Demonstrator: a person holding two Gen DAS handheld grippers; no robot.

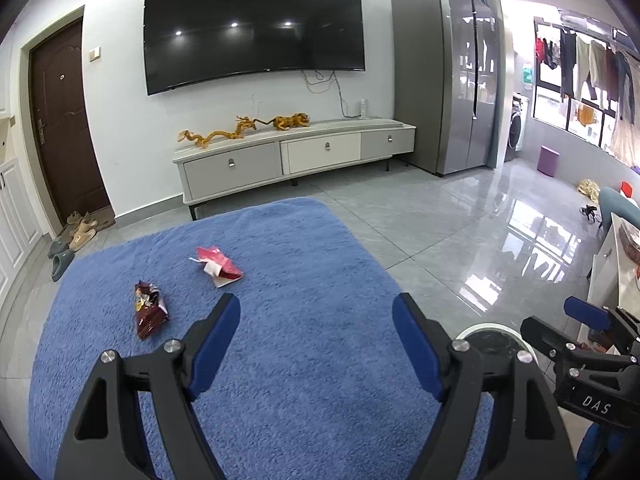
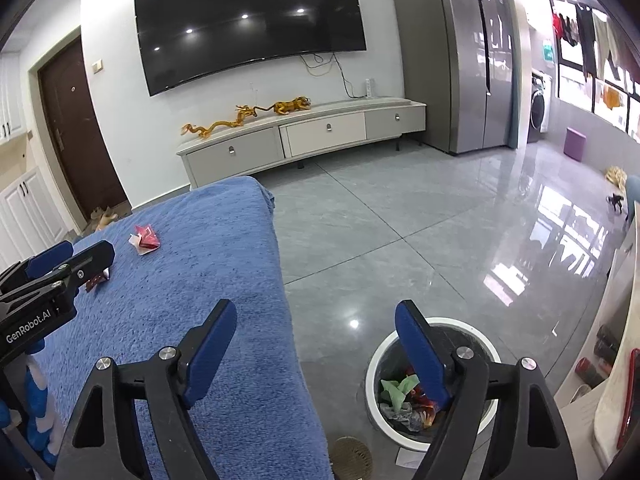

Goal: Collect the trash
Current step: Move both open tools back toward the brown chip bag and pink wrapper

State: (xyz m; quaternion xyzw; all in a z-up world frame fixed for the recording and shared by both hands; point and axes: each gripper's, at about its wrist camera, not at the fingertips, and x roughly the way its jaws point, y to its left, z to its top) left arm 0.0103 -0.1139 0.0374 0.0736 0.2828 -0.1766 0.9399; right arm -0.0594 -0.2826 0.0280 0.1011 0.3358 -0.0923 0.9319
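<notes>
A dark red snack wrapper point(image 1: 149, 312) and a pink-red wrapper point(image 1: 218, 265) lie on the blue cloth-covered table point(image 1: 280, 360). My left gripper point(image 1: 316, 312) is open and empty above the cloth, to the right of both wrappers. My right gripper point(image 2: 316, 316) is open and empty, over the table's right edge and the floor. A white round trash bin point(image 2: 400, 436) with several crumpled wrappers inside stands on the floor under its right finger. The pink-red wrapper point(image 2: 145, 239) also shows in the right wrist view; the dark one point(image 2: 96, 280) is mostly hidden behind the left gripper point(image 2: 72, 258).
A TV stand point(image 1: 296, 152) with yellow figurines, a wall TV point(image 1: 252, 28) and a grey fridge point(image 1: 452, 80) are at the back. Grey tiled floor point(image 2: 420, 220) lies to the right. A white cabinet point(image 2: 616, 340) with items stands at far right. Shoes point(image 1: 76, 236) lie by the door.
</notes>
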